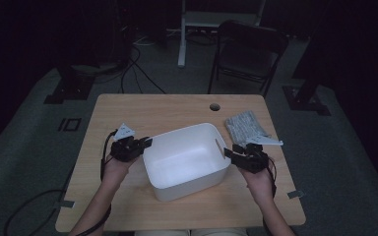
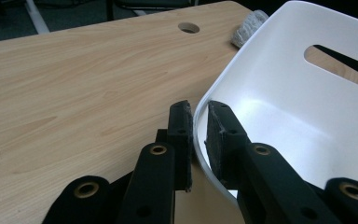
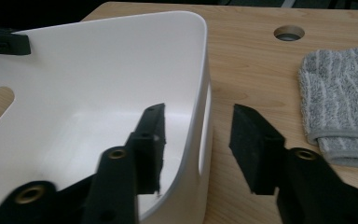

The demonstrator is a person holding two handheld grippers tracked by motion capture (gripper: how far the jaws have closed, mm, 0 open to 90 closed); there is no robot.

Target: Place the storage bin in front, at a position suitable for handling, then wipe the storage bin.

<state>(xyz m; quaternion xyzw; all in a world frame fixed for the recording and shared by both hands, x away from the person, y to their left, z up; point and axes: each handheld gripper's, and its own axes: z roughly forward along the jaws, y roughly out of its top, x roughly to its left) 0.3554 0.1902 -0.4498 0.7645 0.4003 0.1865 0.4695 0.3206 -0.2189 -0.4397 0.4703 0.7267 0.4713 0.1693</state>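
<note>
A dark folding metal chair point(image 1: 248, 54) stands on the grey carpet floor point(image 1: 39, 142) behind the light wooden table point(image 1: 142, 110); the room is dim.

white plastic bin point(image 1: 184, 160), upright, empty, mid-table

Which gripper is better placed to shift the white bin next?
Left. The left gripper is clamped on the white bin wall, while the right gripper only straddles the opposite wall, jaws apart, no grip.

Towel point(image 1: 246, 127) right of bin point(image 1: 184, 162)
</note>
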